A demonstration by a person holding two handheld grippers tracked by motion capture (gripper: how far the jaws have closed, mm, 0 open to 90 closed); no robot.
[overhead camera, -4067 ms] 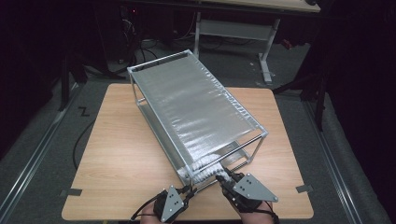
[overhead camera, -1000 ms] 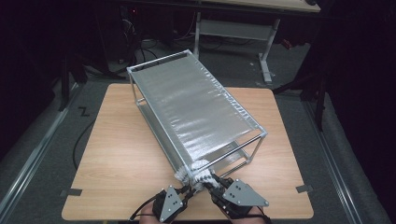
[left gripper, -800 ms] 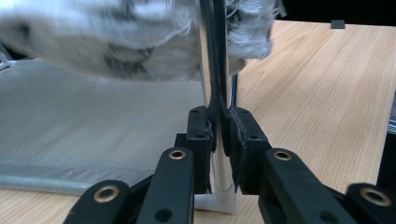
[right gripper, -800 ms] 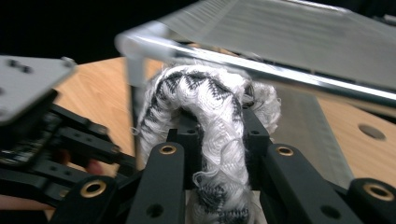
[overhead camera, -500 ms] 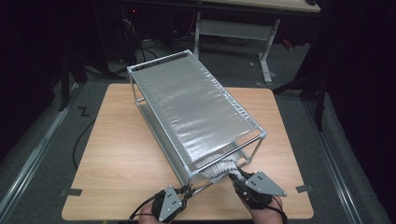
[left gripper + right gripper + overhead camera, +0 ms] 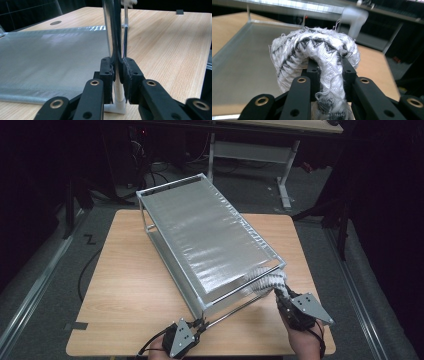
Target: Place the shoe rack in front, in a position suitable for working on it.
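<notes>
Towel (image 6: 264,282), bunched at the rack's (image 6: 210,232) near right corner, is clenched in the right gripper (image 6: 285,296); the left gripper (image 6: 199,324) clamps the near left post. A hard tug could snag the cloth and drag the rack.

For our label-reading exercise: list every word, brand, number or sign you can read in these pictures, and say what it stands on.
None can be read. The metal rack, the wooden table, the black-and-white woven cloth and both grippers, left and right, bear no legible print.
The floor mark left of the table looks like a "Z", perhaps only tape.
</notes>
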